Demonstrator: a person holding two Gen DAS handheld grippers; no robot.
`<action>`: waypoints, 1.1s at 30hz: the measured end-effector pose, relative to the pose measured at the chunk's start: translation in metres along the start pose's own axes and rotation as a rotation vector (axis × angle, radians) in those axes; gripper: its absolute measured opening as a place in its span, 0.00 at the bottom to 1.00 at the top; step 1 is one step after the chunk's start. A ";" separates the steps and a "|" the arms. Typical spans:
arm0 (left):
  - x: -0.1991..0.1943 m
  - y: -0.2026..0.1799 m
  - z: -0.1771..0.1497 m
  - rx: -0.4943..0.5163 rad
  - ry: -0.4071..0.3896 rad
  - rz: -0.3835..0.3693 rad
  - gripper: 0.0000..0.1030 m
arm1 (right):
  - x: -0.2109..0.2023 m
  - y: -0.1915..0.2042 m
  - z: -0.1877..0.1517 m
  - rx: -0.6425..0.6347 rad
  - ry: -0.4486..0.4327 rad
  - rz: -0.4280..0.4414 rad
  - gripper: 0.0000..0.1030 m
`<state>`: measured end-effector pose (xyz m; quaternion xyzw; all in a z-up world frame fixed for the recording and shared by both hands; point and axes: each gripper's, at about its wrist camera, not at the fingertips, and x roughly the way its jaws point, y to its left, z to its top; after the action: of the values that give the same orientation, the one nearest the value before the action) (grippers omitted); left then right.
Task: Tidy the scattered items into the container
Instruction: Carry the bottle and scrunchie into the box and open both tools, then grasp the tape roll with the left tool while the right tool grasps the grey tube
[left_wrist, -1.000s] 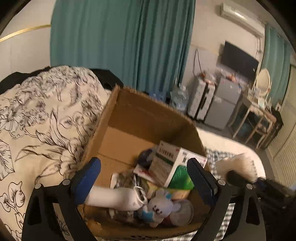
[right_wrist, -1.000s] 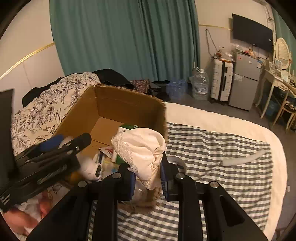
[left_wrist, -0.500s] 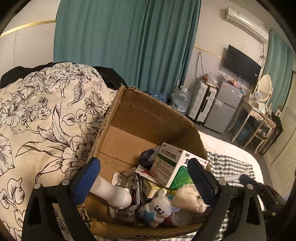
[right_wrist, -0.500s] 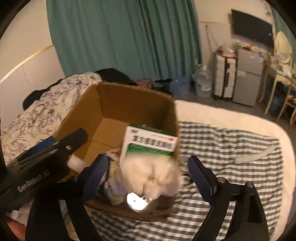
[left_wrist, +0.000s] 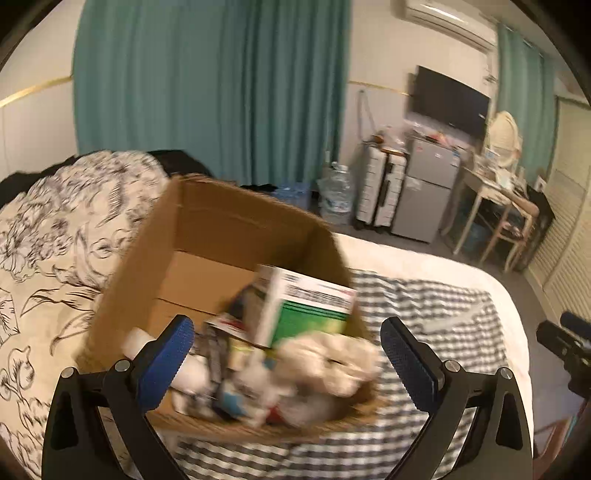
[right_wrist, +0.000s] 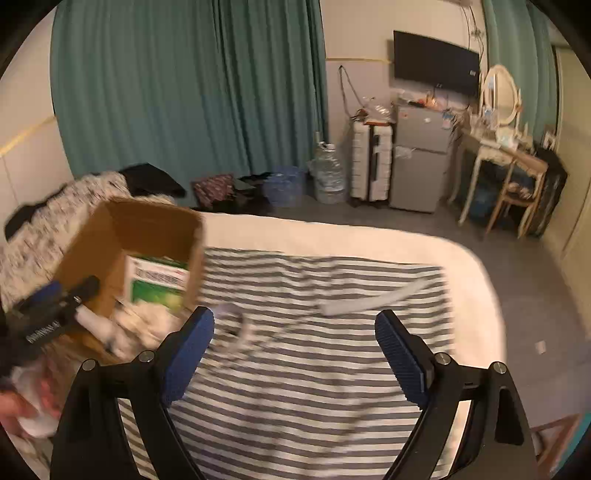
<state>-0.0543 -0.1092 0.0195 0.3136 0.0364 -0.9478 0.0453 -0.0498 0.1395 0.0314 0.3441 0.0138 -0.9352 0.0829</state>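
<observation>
The cardboard box (left_wrist: 236, 229) stands on the bed, holding a green and white medicine box (left_wrist: 306, 314), a cream cloth bundle (left_wrist: 332, 358), a white bottle and a small plush toy. My left gripper (left_wrist: 288, 354) is open and empty at the box's near edge. My right gripper (right_wrist: 295, 347) is open and empty over the striped sheet (right_wrist: 314, 387), right of the box (right_wrist: 147, 229). A pale grey strip (right_wrist: 373, 299) and a clear ring-shaped item (right_wrist: 236, 325) lie on the sheet ahead of it.
A floral duvet (left_wrist: 55, 240) is heaped left of the box. Beyond the bed's far edge stand a water jug (right_wrist: 328, 173), a suitcase (right_wrist: 369, 162), a small fridge (right_wrist: 421, 155) and a dressing table (right_wrist: 502, 155).
My right gripper opened and dropped the cream cloth bundle into the box, then swung right, away over the striped sheet. My left gripper stayed open at the box and shifted slightly right.
</observation>
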 end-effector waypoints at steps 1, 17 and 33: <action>-0.001 -0.014 -0.005 0.020 0.001 -0.027 1.00 | -0.003 -0.008 -0.003 -0.016 0.003 -0.022 0.87; 0.097 -0.155 -0.099 0.094 0.210 0.029 1.00 | 0.015 -0.099 -0.032 0.161 -0.034 0.023 0.89; 0.205 -0.124 -0.104 -0.093 0.238 0.511 1.00 | 0.057 -0.135 -0.046 0.273 -0.028 0.065 0.89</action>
<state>-0.1698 0.0116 -0.1813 0.4192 0.0046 -0.8595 0.2923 -0.0852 0.2679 -0.0449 0.3396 -0.1258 -0.9298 0.0658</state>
